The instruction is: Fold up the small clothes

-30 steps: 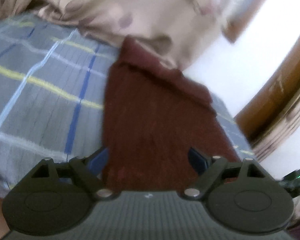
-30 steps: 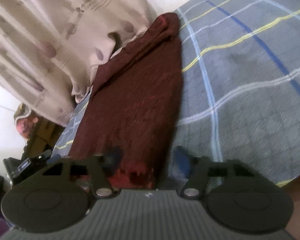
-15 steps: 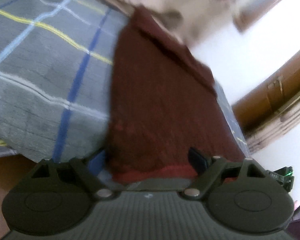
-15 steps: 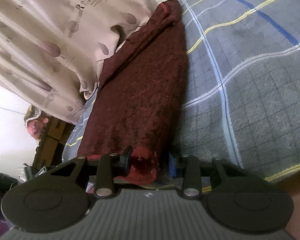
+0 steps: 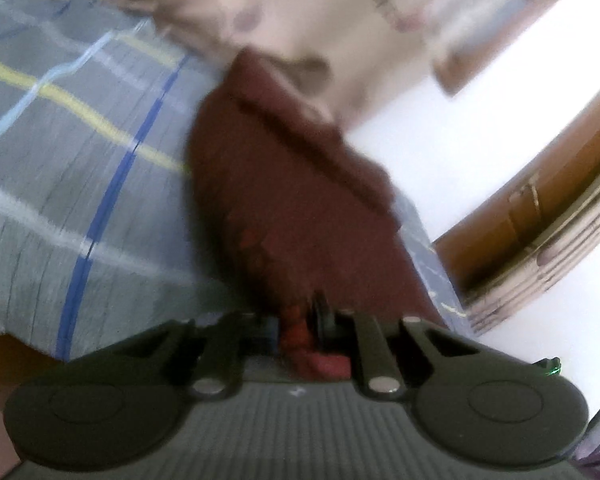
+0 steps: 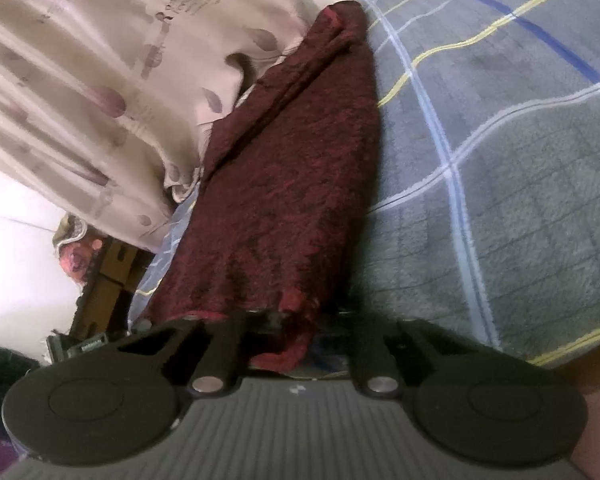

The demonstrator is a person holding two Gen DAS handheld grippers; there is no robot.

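Observation:
A dark red knitted garment (image 5: pixel 296 208) lies lengthwise on a grey checked blanket (image 5: pixel 80 168), folded into a long strip. In the left wrist view my left gripper (image 5: pixel 296 326) has its jaws closing, and its pads pinch the garment's near red hem. In the right wrist view the same dark red garment (image 6: pixel 292 184) runs away from me over the blanket (image 6: pixel 500 160). My right gripper (image 6: pixel 290 326) is closing too, with the other near corner of the hem bunched between its pads.
A beige patterned curtain (image 6: pixel 100 80) hangs along the far side of the bed, touching the garment's far end. A wooden door frame (image 5: pixel 540 216) stands at the right of the left view. Boxes and clutter (image 6: pixel 96 280) sit on the floor beside the bed.
Both grippers have closed on the garment's near hem: the left from wide open, the right from partly open. The left view has tilted up, and the hem now bunches between the pads.

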